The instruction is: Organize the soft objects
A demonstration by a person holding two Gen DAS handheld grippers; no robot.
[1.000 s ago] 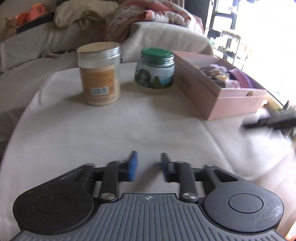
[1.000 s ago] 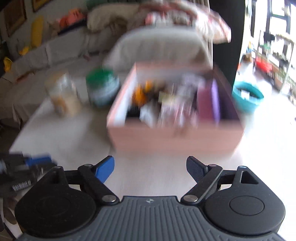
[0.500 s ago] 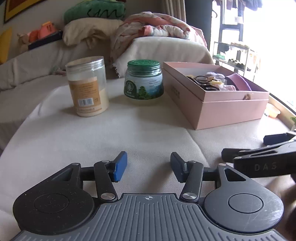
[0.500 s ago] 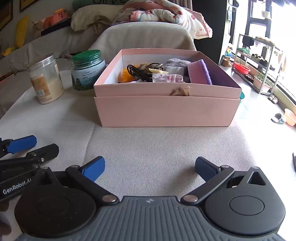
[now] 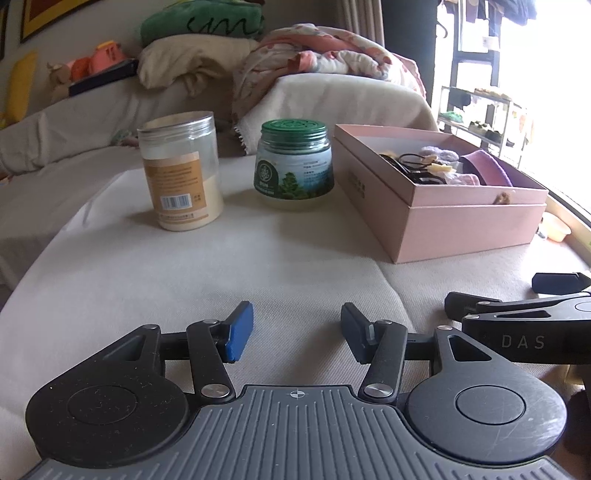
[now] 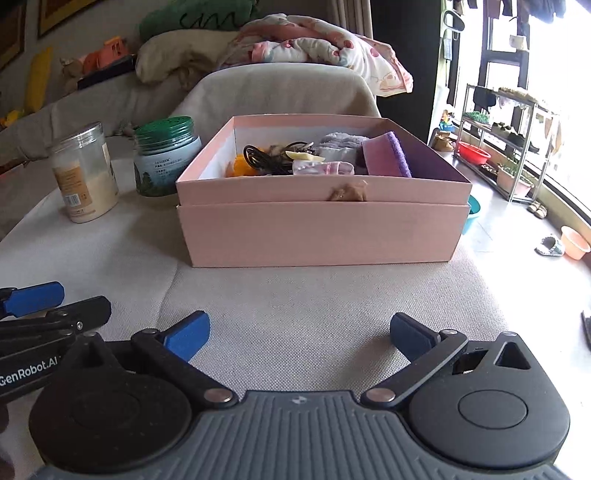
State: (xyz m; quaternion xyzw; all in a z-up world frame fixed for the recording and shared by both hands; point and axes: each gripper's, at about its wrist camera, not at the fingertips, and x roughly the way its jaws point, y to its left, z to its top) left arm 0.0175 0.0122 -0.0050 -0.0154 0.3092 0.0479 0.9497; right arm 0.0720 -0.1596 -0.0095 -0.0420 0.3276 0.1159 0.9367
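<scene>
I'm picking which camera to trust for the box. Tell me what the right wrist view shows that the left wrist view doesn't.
Only the right wrist view: the pink box's long front wall square on, an orange item inside, a red basin.
Only the left wrist view: a framed picture on the wall.
Both: green-lidded jar, clear jar, purple sponge, both grippers open and empty.

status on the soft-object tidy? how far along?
Done, it seems: soft items, including a purple sponge and dark hair ties, lie in the open pink cardboard box. In hand: nothing; the left gripper and the right gripper have open, empty jaws over the bare grey cloth. Left: no loose soft item shows outside the box.
</scene>
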